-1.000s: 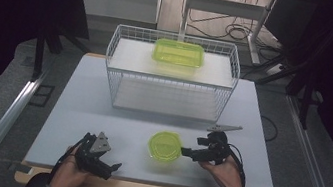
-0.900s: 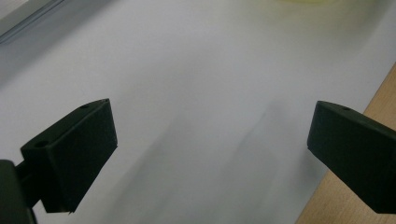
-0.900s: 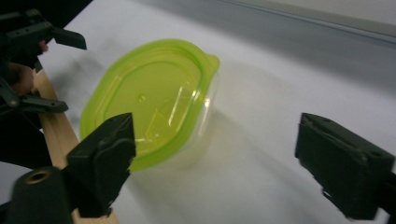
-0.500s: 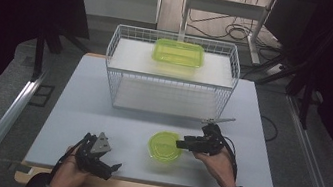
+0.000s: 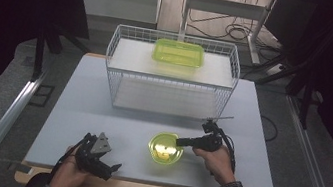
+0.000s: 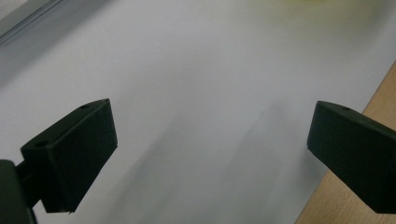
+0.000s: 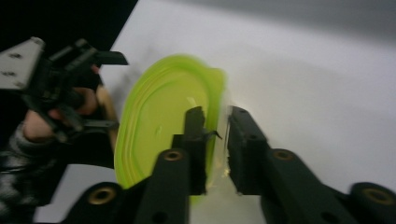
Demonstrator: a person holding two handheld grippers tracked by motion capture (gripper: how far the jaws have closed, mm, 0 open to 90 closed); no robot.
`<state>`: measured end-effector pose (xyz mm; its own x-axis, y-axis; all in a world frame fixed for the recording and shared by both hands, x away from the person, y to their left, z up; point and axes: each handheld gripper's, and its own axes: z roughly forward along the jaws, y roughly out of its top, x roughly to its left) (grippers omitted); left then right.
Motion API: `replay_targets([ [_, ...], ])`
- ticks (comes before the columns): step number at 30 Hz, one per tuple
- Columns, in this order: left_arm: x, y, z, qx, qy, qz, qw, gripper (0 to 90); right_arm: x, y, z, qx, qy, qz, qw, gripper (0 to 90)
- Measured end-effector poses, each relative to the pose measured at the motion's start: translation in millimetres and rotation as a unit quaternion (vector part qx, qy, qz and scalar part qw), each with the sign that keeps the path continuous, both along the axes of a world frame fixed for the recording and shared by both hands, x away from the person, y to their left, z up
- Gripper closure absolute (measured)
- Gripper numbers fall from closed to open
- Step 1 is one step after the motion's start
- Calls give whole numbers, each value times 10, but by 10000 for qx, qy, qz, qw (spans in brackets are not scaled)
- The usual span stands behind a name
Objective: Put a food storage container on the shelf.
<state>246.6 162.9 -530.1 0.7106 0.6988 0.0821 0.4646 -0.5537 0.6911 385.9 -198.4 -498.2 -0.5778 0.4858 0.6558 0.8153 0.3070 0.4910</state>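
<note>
1. Green and translucent, the round bowl (image 5: 165,147) sat on the worktop (image 5: 101,108) near its front edge, well apart from the wire basket (image 5: 170,74) behind it.
2. At the bowl's right rim, the right hand-held gripper (image 5: 180,141) had one jaw inside the wall and one outside; in the right gripper view the jaws stood close on either side of the rim (image 7: 215,135), with a thin gap that the wall seemed to fill, though blur made firm contact hard to confirm.
3. Off to the front left, the left hand-held gripper (image 5: 112,168) rested low over bare worktop, its jaws wide apart and holding nothing, as the left gripper view (image 6: 210,140) made plain.
4. Inside the basket, on its upper shelf, lay a green rectangular tub (image 5: 178,53); I judged the basket a likely place for the bowl to go.
5. The step in hand looked like securing the rim before a lift. To do it well, the jaws should close fully on the wall, deep enough that the rim's lip sits above the pads.
6. A one-sided pinch would let the bowl tip, so the lift should be slow and straight up, with the wrist kept level.
7. The left hand-held gripper should keep clear of the bowl's path.
</note>
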Motion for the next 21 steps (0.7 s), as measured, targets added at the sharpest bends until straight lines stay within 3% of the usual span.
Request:
replay_targets([
  [3, 0, -1, 0, 7, -4, -1, 10000, 14, -9, 10, 7, 46, 106, 9, 9999, 806],
  [8, 0, -1, 1, 9, -7, 1, 10000, 14, -29, 17, 36, 9, 78, -29, 10000, 810],
  [21, 10, 24, 12, -96, 62, 77, 9999, 16, -1, -102, 208, 413, 14, -352, 9985, 810],
])
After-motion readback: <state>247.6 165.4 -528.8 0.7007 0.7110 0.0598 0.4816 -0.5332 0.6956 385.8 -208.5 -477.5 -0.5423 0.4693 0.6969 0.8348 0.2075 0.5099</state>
